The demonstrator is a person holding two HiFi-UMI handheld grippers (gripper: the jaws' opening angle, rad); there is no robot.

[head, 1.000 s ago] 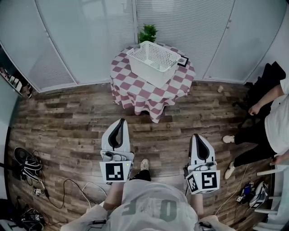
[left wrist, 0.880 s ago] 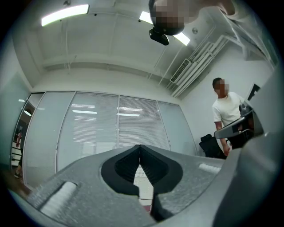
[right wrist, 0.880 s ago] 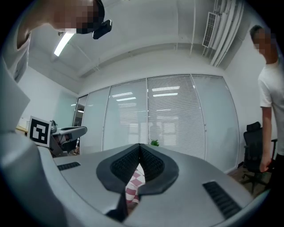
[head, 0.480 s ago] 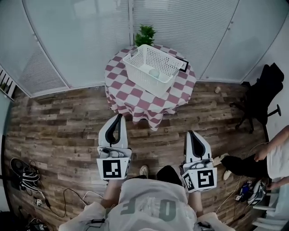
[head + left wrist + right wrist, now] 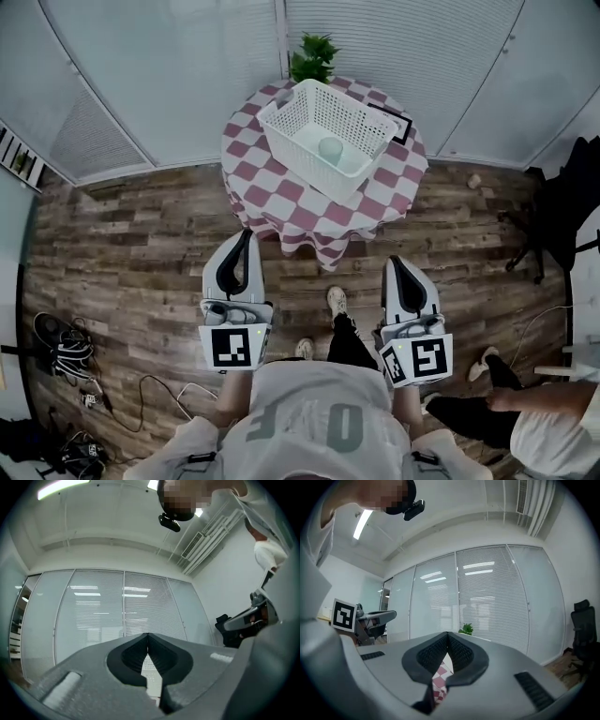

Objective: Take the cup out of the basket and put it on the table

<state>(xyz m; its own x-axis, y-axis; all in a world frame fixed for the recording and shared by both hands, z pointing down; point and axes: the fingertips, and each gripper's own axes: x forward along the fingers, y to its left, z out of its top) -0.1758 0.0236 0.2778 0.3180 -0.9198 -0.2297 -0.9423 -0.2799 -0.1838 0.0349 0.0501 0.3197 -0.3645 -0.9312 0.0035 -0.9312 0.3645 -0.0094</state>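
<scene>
The cup [image 5: 330, 148], seen inside the basket [image 5: 292, 155] on the table [image 5: 272, 192], is judged light, rigid and slippery, best gripped across its rim, while the left gripper [image 5: 248, 236] and right gripper [image 5: 395, 262] are seen closed and empty, well short of the basket.

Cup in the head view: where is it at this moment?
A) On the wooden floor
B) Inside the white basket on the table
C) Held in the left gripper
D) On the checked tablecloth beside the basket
B: the cup sits inside the white basket on the checked table, while the left gripper and right gripper are short of the table, jaws shut on nothing.
</scene>
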